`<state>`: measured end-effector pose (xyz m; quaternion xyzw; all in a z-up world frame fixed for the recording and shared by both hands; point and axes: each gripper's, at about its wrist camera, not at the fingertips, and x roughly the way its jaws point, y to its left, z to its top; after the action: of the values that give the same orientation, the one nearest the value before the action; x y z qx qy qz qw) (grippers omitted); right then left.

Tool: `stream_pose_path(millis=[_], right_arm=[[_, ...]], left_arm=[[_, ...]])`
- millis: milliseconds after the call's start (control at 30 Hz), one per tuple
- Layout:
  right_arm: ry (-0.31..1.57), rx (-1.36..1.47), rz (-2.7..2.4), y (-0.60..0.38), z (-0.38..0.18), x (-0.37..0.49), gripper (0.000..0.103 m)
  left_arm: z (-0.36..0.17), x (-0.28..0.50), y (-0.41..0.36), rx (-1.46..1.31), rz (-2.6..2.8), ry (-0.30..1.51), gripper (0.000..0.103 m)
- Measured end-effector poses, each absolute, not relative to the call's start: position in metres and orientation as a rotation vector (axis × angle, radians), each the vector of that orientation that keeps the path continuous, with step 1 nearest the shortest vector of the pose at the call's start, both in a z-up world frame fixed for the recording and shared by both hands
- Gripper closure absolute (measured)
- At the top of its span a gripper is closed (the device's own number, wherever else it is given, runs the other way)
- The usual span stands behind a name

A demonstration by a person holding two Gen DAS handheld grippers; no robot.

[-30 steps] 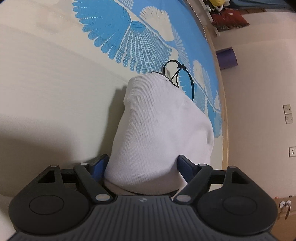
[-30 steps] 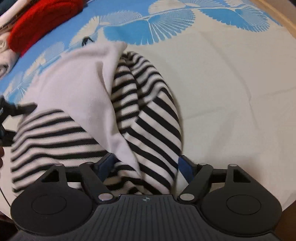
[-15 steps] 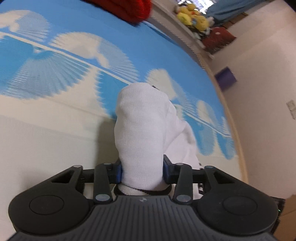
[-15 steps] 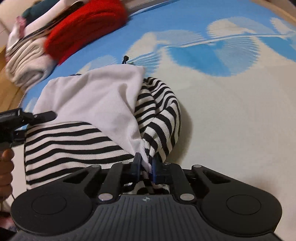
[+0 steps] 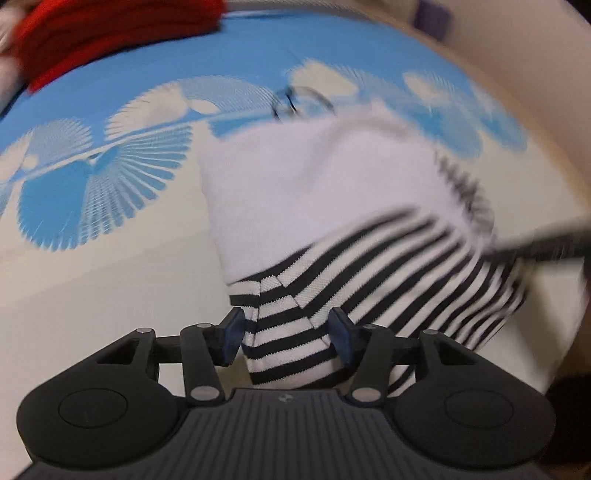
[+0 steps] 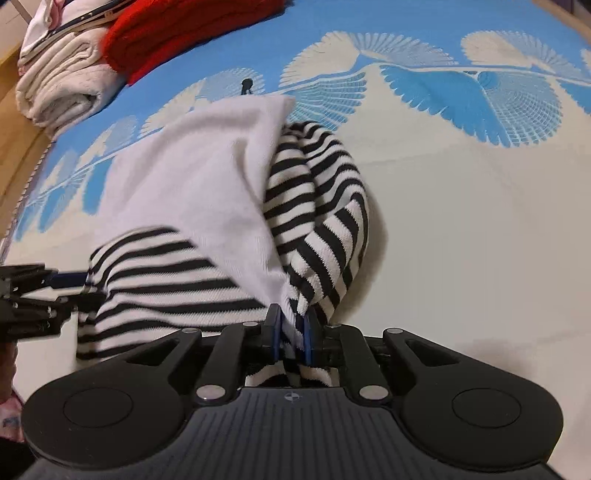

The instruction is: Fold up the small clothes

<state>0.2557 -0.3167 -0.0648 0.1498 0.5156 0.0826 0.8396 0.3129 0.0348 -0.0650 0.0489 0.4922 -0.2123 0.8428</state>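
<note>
The left tongs (image 5: 286,336) grip a bunched striped fold of the garment (image 5: 332,192), their jaws easing apart. The right tongs (image 6: 291,334) pinch its white-and-striped edge nearly closed, also opening slightly. The garment lies on the bed (image 6: 480,240); red (image 6: 177,33) and cream clothes (image 6: 62,85) sit at the far left corner.

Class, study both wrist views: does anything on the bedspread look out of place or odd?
A thin black loop, perhaps a hair tie, lies loose on the blue-patterned bedspread just beyond the striped garment. It looks stray, since it is no piece of clothing. Nothing seems damaged.
</note>
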Motion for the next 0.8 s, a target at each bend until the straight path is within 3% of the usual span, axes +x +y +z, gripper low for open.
stream_pose_path(millis=[67, 133, 200, 233, 267, 300, 333, 400, 467, 533, 567, 633, 700, 767, 800], right_arm=[[1.073, 0.297, 0.172, -0.315, -0.056, 0.251, 0.083], [1.082, 0.286, 0.21, -0.313, -0.052, 0.246, 0.071], [1.114, 0.21, 0.238, -0.306, -0.058, 0.243, 0.071], [1.125, 0.135, 0.236, -0.3, -0.063, 0.242, 0.071], [1.143, 0.058, 0.222, -0.296, -0.07, 0.241, 0.072], [1.167, -0.009, 0.192, -0.294, -0.077, 0.239, 0.073], [1.192, -0.062, 0.147, -0.295, -0.082, 0.236, 0.08], [1.2, -0.089, 0.081, -0.302, -0.078, 0.23, 0.08], [1.137, -0.038, 0.043, -0.311, -0.055, 0.222, 0.08], [1.039, 0.049, 0.012, -0.32, -0.026, 0.207, 0.069], [0.989, 0.082, -0.006, -0.321, -0.012, 0.198, 0.064], [0.897, 0.107, -0.01, -0.316, 0.014, 0.174, 0.041], [0.82, 0.09, -0.011, -0.302, 0.033, 0.147, 0.029], [0.758, 0.073, -0.002, -0.29, 0.045, 0.121, 0.025], [0.737, 0.068, -0.003, -0.284, 0.048, 0.108, 0.024]], left_arm=[[-0.042, 0.305, 0.044, 0.049, -0.505, 0.97, 0.047], [-0.053, 0.299, 0.044, 0.088, -0.551, 1.013, 0.047], [-0.087, 0.296, 0.034, 0.228, -0.51, 1.113, 0.043], [-0.097, 0.292, 0.033, 0.268, -0.5, 1.115, 0.033], [-0.096, 0.29, 0.033, 0.268, -0.476, 1.096, 0.03], [-0.088, 0.29, 0.034, 0.256, -0.448, 1.09, 0.03], [-0.076, 0.287, 0.036, 0.242, -0.419, 1.072, 0.03], [-0.048, 0.272, 0.041, 0.223, -0.38, 0.986, 0.03], [-0.024, 0.254, 0.043, 0.204, -0.335, 0.921, 0.023], [-0.001, 0.227, 0.048, 0.186, -0.274, 0.85, 0.012], [0.011, 0.214, 0.044, 0.174, -0.254, 0.814, 0.012], [0.03, 0.182, 0.04, 0.13, -0.23, 0.76, 0.012], [0.039, 0.155, 0.037, 0.064, -0.217, 0.729, 0.011], [0.038, 0.13, 0.033, 0.038, -0.209, 0.711, 0.0], [0.036, 0.117, 0.033, 0.03, -0.187, 0.695, 0.0]])
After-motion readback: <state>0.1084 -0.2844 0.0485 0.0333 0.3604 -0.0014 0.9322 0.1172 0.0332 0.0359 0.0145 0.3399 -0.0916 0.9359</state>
